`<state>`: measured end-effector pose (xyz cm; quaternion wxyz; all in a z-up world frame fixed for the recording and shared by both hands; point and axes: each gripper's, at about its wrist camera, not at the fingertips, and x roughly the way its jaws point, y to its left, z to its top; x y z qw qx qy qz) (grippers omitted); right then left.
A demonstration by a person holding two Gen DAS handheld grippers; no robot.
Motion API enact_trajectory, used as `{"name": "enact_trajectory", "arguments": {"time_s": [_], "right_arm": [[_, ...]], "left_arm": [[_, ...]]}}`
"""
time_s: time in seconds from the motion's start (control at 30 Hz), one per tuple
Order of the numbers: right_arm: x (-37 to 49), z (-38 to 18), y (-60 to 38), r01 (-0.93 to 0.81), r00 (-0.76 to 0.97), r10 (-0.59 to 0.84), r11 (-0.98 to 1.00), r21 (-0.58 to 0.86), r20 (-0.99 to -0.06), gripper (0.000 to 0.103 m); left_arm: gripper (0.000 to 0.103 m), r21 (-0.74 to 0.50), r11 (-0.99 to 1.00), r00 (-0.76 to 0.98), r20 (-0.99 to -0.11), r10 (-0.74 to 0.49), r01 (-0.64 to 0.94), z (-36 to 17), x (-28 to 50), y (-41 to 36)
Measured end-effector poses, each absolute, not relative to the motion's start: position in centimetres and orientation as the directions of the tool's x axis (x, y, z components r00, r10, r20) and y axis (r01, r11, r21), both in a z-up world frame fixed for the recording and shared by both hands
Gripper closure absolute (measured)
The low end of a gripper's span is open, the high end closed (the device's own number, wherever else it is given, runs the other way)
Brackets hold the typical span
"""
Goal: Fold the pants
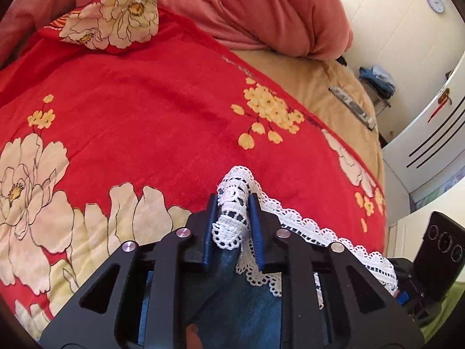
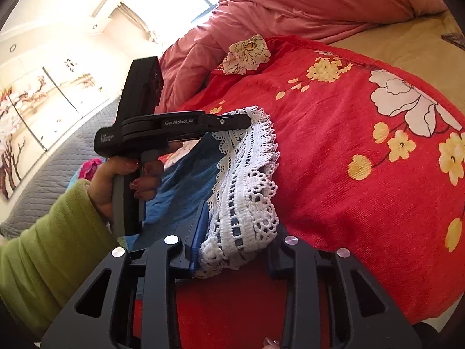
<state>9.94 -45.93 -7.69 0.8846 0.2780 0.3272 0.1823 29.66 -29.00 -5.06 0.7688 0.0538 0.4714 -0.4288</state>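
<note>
The pants are blue denim [image 1: 241, 299] with a wide white lace hem [image 1: 232, 209]. My left gripper [image 1: 233, 203] is shut on the lace hem, holding it above the red floral blanket [image 1: 145, 110]. In the right wrist view the left gripper [image 2: 244, 120] holds one end of the lace hem [image 2: 247, 192], and the blue denim [image 2: 186, 180] hangs below it. My right gripper [image 2: 238, 232] is shut on the other part of the same hem. Its right finger is hidden behind the lace.
The red blanket [image 2: 348, 203] covers a bed with a tan sheet [image 1: 319, 87]. A pink quilt [image 1: 261, 8] is bunched at the far side. A white cabinet [image 1: 427, 133] stands to the right. A grey headboard [image 2: 58, 168] is at left.
</note>
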Motion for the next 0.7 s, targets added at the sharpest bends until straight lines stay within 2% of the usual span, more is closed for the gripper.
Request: {"name": "enact_trajectory", "arguments": {"time_s": [0.2,0.37,0.5,0.7], "right_arm": [[9.3,-6.6,-45.3,-0.166,0.738,0.502,0.783,0.599,-0.451,0.074],[8.1,-4.2,-43.2,-0.208,0.77,0.453,0.844,0.495,-0.449,0.074],[7.5,-1.7,-40.3,-0.284,0.772,0.485,0.841,0.461,-0.41,0.074],[7.7,0.7,-33.8,-0.401,0.736,0.539,0.835,0.377,-0.41,0.074]], "left_arm": [[0.091,-0.372,0.599,0.197,-0.711,-0.675,0.709,-3.6,29.1,-27.4],[0.092,-0.452,0.567,0.212,-0.622,-0.754,0.689,-1.3,28.4,-24.1],[0.092,-0.492,0.556,0.255,-0.551,-0.794,0.669,0.9,27.2,-19.4],[0.092,-0.504,0.612,0.331,-0.539,-0.774,0.609,1.4,26.3,-12.5]]}}
